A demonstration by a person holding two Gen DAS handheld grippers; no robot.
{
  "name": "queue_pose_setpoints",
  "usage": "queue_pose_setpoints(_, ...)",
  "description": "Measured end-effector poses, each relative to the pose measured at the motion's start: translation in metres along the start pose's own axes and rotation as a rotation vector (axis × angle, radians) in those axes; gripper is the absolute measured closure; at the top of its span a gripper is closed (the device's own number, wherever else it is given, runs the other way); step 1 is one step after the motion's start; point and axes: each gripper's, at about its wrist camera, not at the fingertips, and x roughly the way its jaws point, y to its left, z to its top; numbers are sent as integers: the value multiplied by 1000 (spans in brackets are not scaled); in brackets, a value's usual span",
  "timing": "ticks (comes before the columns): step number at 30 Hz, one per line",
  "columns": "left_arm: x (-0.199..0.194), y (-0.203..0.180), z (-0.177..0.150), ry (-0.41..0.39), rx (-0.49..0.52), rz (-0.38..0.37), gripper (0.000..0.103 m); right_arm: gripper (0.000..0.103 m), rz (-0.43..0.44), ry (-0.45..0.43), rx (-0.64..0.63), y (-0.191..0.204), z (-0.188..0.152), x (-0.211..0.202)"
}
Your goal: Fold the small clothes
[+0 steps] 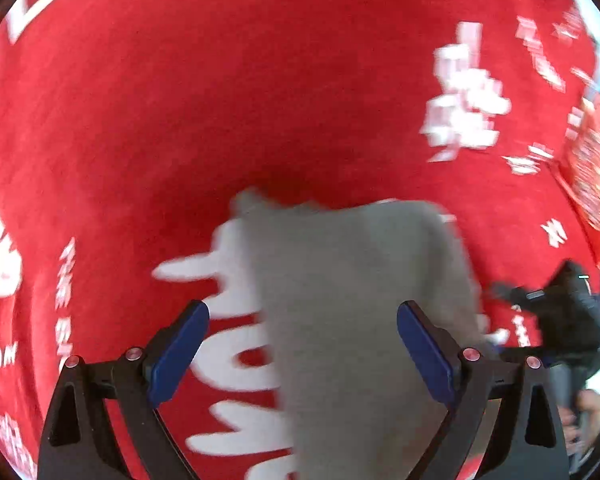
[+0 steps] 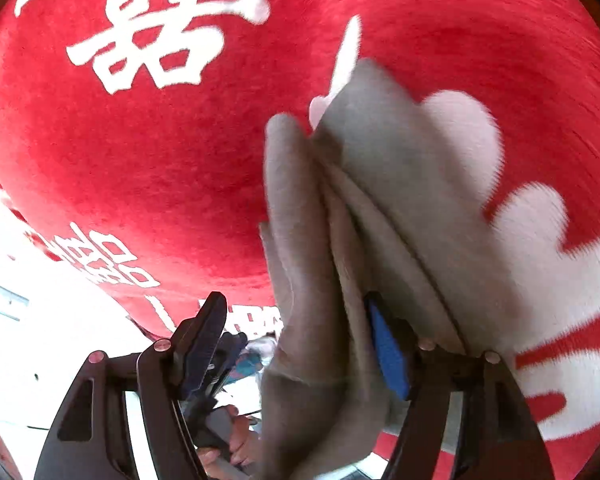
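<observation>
Left claw [image 1: 303, 354] gapes wide, blue pads [image 1: 178, 354] well apart, nothing pinched between them. Grey garment [image 1: 352, 300] lies under and ahead of that gap, spread on the red cloth [image 1: 180, 120]; its near part runs down between my two fingers, touching neither pad that I can see. White lettering [image 1: 236, 364] on the red cloth shows just left of the garment, partly covered by its edge. Far right in the left wrist view, my right claw [image 1: 500, 290], dark, beside the garment's right edge; a hand [image 1: 584, 412] below it.

Right claw [image 2: 300, 344] also stands open. Grey garment [image 2: 360, 208] here is bunched in several folds and draped over the right blue pad [image 2: 390, 354]; left finger [image 2: 204, 336] stands clear of the fabric. Whether the garment hangs lifted or rests on the cloth, cannot tell. Red cloth [image 2: 160, 160] behind, with large white characters [image 2: 160, 28] upper left and white blotches [image 2: 532, 216] to the right. Picture is motion-blurred.
</observation>
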Motion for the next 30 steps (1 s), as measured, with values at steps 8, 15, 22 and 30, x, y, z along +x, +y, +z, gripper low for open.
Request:
queue_pose_setpoints(8,41,35,-33,121,-82,75,8,88,-388,90,-377,76,0,40)
queue_pose_setpoints(15,48,11,-34,99,-33,66,8,86,-551,37,-421,59,12,18)
queue_pose_setpoints(22,59,18,-44,149,-45,91,7,57,-669,-22,-372,38,10,-28)
queue_pose_setpoints(30,39,9,-62,198,-45,102,7,67,-528,110,-513,86,-46,-17)
